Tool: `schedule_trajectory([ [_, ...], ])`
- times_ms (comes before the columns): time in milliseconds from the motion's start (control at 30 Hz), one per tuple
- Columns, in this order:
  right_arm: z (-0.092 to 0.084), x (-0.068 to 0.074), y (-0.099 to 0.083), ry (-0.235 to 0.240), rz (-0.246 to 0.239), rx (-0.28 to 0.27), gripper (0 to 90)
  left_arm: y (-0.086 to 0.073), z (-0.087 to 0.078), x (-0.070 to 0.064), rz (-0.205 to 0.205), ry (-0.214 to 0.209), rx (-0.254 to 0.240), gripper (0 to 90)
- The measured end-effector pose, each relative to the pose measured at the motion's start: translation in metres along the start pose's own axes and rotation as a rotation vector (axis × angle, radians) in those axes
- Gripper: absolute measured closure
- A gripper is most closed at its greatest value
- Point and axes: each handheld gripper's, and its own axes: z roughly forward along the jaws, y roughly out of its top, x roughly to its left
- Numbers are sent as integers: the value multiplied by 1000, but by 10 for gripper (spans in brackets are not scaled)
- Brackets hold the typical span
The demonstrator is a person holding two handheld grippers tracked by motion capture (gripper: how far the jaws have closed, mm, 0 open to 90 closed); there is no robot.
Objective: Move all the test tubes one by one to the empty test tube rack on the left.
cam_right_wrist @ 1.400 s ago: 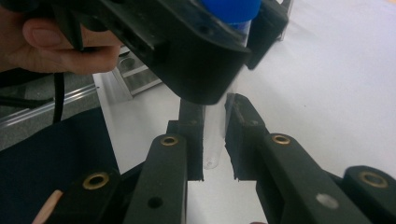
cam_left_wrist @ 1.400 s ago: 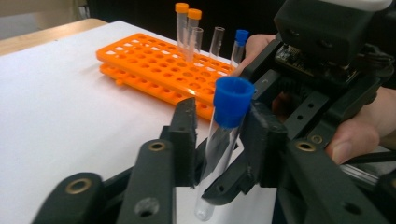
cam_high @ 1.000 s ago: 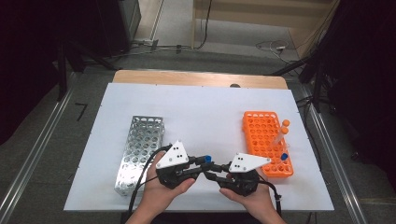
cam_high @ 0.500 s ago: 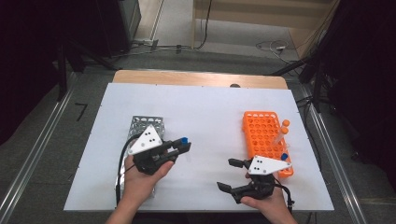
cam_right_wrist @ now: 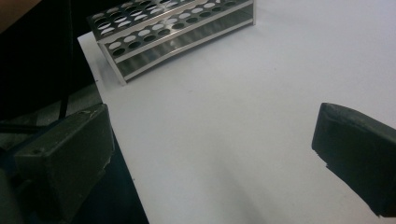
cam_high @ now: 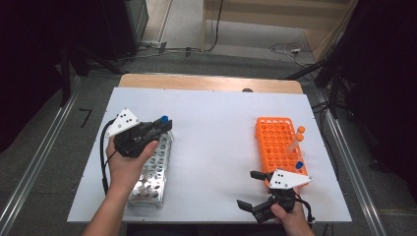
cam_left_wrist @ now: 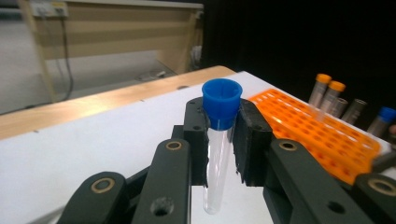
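Now the left gripper (cam_high: 156, 129) pinches a blue-capped tube (cam_left_wrist: 218, 140) just under its cap, above the far end of the metal rack (cam_high: 150, 172) near the table's left edge. The right gripper (cam_high: 255, 191), near the front edge beside the orange rack (cam_high: 278, 142), has just been opening and stands spread, nothing between its jaws. Next, I'd judge, the tube needs turning upright and lowering into a hole.

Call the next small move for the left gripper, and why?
Probably lower the tube into an empty hole of the metal rack. The left gripper is shut on it just under the blue cap, roughly upright in its own view, above the rack's far end.
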Motion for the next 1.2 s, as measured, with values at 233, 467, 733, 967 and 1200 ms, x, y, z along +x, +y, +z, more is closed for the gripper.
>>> schedule_trajectory([
  [233,2,-1,-1,-15,5,-1,0,2,10,22,-18,67,-7,770],
  [467,2,-2,-2,-14,6,-3,0,-4,24,38,-39,118,9,770],
  [733,3,-1,-2,-18,-11,2,0,-11,39,43,-23,174,53,769],
  [967,1,-1,-2,-22,-11,-6,0,-21,48,49,-40,193,106,769],
  [1200,1,-2,-2,-23,-11,-8,0,-24,55,49,-48,192,159,768],
])
